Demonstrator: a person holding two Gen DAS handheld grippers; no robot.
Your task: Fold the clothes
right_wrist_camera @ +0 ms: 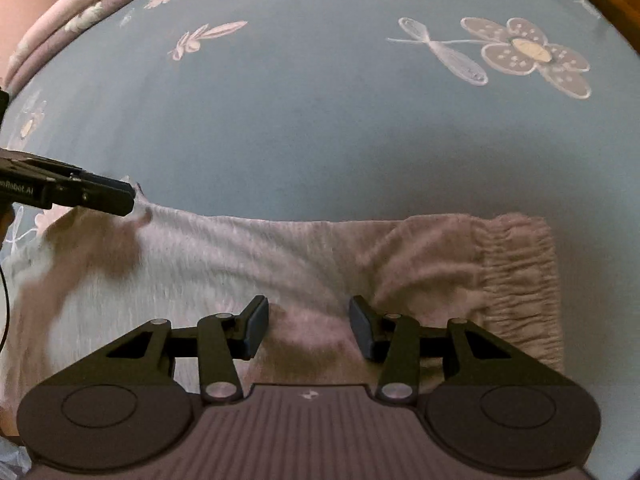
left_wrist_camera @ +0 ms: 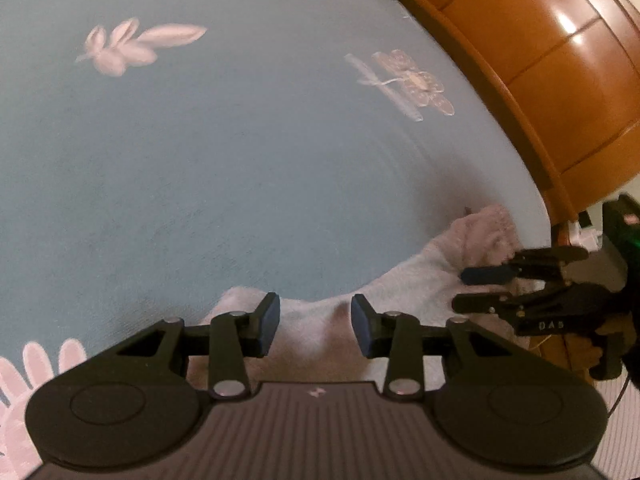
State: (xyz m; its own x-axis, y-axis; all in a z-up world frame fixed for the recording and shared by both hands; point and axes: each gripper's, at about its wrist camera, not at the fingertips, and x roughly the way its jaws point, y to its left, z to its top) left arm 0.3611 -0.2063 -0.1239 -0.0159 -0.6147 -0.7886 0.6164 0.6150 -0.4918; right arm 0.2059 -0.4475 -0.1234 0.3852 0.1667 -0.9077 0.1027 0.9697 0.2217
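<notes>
A pale grey garment (right_wrist_camera: 240,260) lies flat across the blue sheet, its gathered elastic band (right_wrist_camera: 520,272) at the right end. My right gripper (right_wrist_camera: 308,320) hovers over the garment's near middle, jaws apart, with cloth below them but nothing pinched. In the left wrist view the same garment (left_wrist_camera: 420,280) runs along the bottom, and my left gripper (left_wrist_camera: 316,320) stands open above its edge. The right gripper (left_wrist_camera: 468,290) shows there at the right, fingers spread over the cloth. The left gripper (right_wrist_camera: 128,200) reaches in from the left by the garment's far corner.
The blue bedsheet (right_wrist_camera: 320,140) with pale embroidered flowers stretches beyond the garment. A rolled pink quilt (right_wrist_camera: 60,20) lies at the far left. The wooden floor (left_wrist_camera: 540,60) lies past the bed's right edge.
</notes>
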